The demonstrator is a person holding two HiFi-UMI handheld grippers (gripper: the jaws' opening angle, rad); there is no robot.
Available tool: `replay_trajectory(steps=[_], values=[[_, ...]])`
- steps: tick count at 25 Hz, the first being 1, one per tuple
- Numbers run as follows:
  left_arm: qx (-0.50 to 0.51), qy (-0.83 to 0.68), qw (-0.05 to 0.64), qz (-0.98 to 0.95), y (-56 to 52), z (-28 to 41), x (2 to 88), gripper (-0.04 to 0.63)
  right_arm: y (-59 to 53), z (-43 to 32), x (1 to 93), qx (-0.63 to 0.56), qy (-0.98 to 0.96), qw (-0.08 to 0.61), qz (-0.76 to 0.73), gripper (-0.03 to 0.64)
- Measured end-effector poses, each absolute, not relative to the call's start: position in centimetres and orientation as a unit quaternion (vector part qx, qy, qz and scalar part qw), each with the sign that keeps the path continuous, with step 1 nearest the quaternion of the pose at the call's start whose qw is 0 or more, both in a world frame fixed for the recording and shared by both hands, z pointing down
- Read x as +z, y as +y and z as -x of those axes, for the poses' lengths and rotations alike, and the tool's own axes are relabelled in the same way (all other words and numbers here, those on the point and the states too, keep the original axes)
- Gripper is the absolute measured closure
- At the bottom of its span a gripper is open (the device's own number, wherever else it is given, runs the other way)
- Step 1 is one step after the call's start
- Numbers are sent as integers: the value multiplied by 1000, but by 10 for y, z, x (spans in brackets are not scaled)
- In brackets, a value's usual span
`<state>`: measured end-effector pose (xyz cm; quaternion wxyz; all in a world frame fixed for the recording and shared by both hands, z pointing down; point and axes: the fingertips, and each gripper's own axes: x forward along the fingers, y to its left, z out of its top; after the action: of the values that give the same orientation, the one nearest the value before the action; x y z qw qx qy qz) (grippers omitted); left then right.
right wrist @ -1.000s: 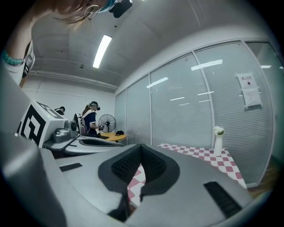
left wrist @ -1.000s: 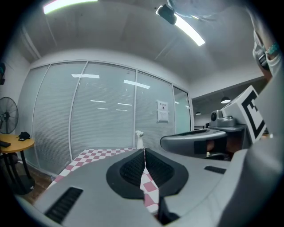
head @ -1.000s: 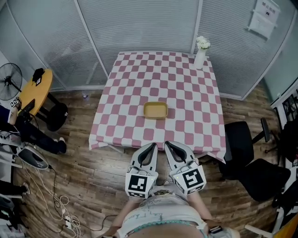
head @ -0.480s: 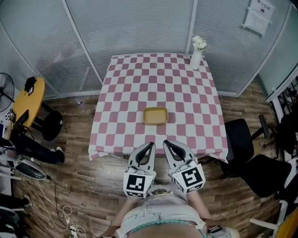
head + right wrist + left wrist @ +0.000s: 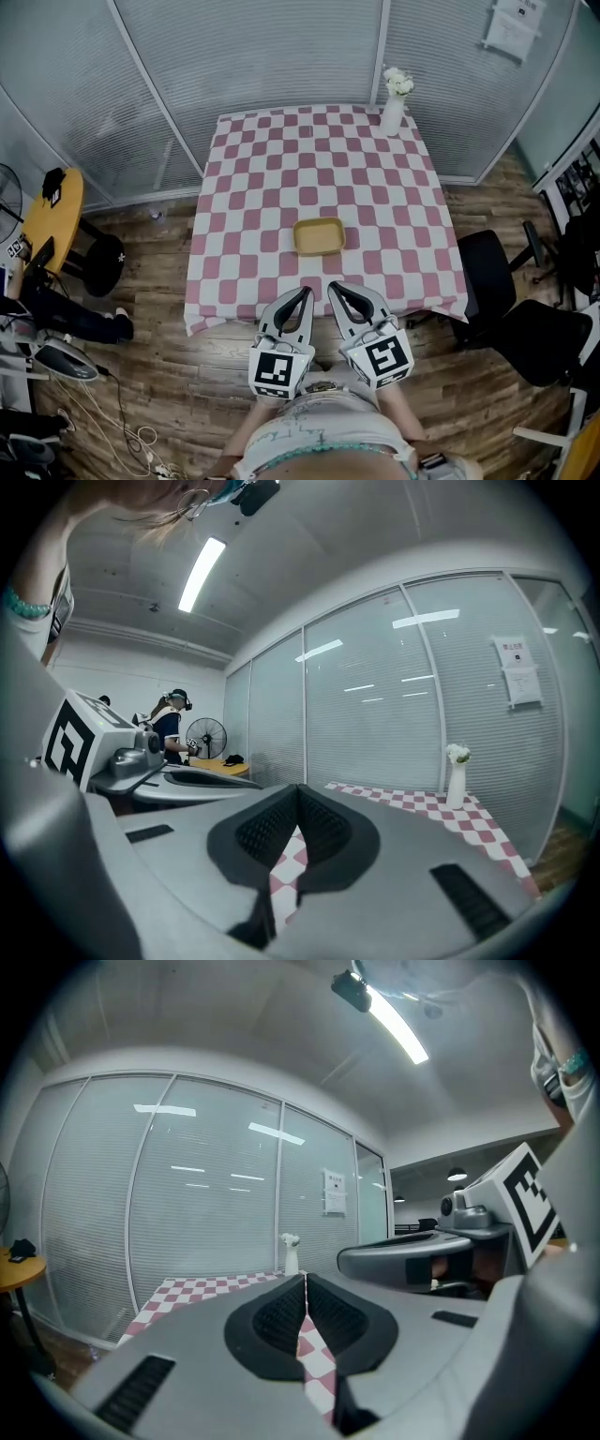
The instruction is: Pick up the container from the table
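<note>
My left gripper point(image 5: 304, 294) and right gripper point(image 5: 335, 289) hold their jaws pressed together, empty. The shallow yellow rectangular container point(image 5: 319, 236) lies ahead of both tips, well apart, on the pink-checked bench point(image 5: 281, 159). I'd spread the jaws wide, then straddle its near rim.

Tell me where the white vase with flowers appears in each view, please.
Head view: the vase is upper right of centre, on the far right corner of the checkered tablecloth.
Left gripper view: the vase is near the middle, slightly left.
Right gripper view: the vase is right of centre.
Shared landmark: the checkered tablecloth beneath it.
</note>
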<state>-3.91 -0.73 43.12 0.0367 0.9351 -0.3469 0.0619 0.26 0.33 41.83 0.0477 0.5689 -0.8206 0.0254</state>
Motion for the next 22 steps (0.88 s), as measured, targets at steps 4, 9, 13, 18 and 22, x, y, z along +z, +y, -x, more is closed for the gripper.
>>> replay_trajectory(steps=[4,9,13,18,22], values=[[69,-348,40,-934,-13,49,440,578,1,1,426,30,-817,51,-574,623],[75,-344,46,-935,-23,43,445,578,-4,-8,434,38,-811,55,-581,623],[77,-342,45,-936,-34,29,446,578,-14,-26,437,45,-806,55,-588,623],[75,-353,45,-932,-59,7,440,578,-44,-48,428,39,-814,52,-577,623],[73,-370,38,-925,-86,-5,430,578,-74,-60,415,28,-827,47,-560,623]])
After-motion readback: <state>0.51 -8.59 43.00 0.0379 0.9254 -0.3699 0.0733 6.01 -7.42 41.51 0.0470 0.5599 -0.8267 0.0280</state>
